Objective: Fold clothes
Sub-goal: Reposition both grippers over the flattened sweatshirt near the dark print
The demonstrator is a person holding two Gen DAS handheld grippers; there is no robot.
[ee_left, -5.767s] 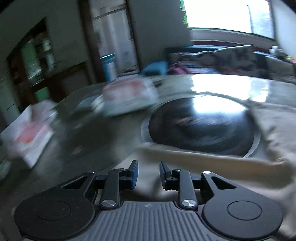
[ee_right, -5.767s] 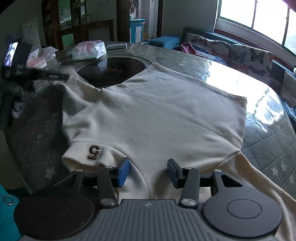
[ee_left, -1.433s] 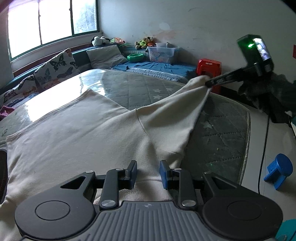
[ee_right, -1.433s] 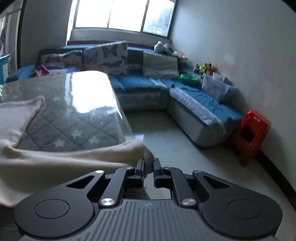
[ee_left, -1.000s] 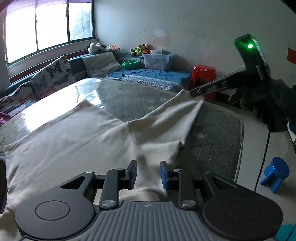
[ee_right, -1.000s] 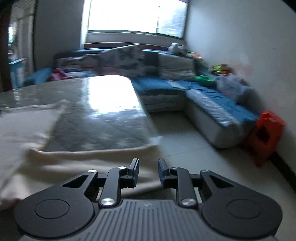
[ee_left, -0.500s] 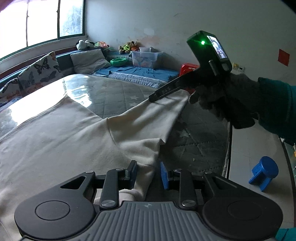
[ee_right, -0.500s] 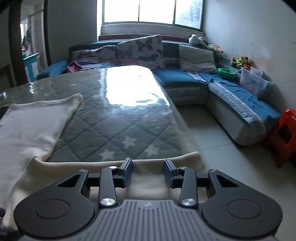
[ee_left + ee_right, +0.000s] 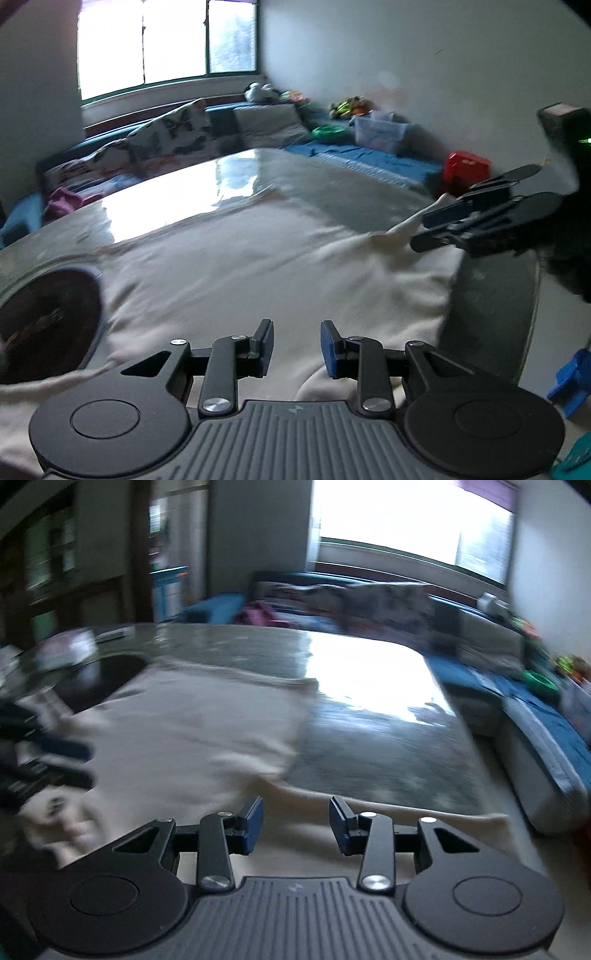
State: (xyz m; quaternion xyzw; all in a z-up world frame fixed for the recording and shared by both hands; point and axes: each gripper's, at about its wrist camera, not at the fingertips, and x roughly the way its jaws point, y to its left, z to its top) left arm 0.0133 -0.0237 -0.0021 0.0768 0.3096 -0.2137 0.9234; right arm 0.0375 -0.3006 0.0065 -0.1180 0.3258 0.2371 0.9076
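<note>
A cream sweatshirt [image 9: 258, 266] lies spread across the counter [image 9: 491, 295], its near edge under both grippers. The left gripper [image 9: 297, 349] and right gripper [image 9: 295, 825] hang over it, fingers apart, holding nothing (both views are blurred).

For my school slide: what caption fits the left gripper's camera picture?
Open left gripper above a cream top on the table.

Home living room, blue corner sofa [image 9: 369, 158], butterfly cushions [image 9: 170, 136], window [image 9: 166, 40]

Bright window [image 9: 166, 40], blue sofa [image 9: 535, 716], white wall [image 9: 406, 55]
</note>
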